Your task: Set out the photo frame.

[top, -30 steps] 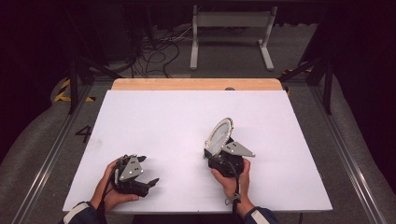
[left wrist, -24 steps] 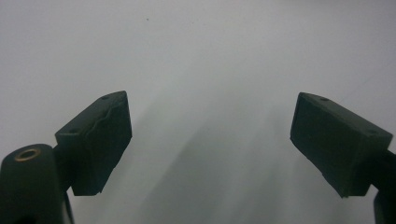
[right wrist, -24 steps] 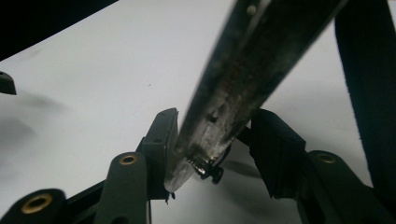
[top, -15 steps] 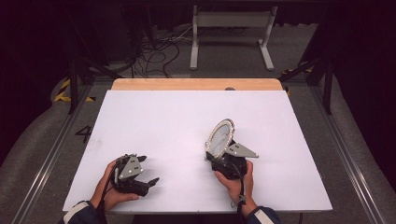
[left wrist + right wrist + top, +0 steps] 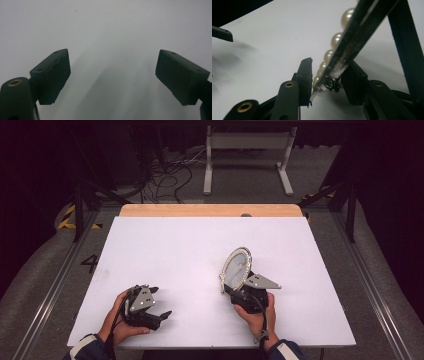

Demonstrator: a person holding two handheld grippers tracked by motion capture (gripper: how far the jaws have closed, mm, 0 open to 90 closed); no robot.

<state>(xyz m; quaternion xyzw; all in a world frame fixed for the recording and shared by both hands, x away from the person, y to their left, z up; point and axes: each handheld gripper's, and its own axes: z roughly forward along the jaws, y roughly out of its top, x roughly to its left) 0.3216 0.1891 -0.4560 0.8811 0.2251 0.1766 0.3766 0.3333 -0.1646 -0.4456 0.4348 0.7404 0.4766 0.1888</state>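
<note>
An oval pearl-rimmed mirror (image 5: 236,267) stands on edge, tilted, above the white table (image 5: 200,250) at the front right. My right gripper (image 5: 227,287) is shut on its lower rim. In the right gripper view the thin dark edge of the mirror (image 5: 352,42) and its pearls (image 5: 336,40) run up from between the two pads of the right gripper (image 5: 325,80). My left gripper (image 5: 162,302) rests near the front left edge, held in a hand. Its jaws stand wide apart in the left gripper view, so the left gripper (image 5: 112,77) is open over bare table.
A wooden strip (image 5: 210,210) runs along the table's far edge. Beyond it stand a white metal stand (image 5: 247,150) and loose cables (image 5: 165,175) on the floor. A black bar (image 5: 407,37) rises at the right of the right gripper view.
</note>
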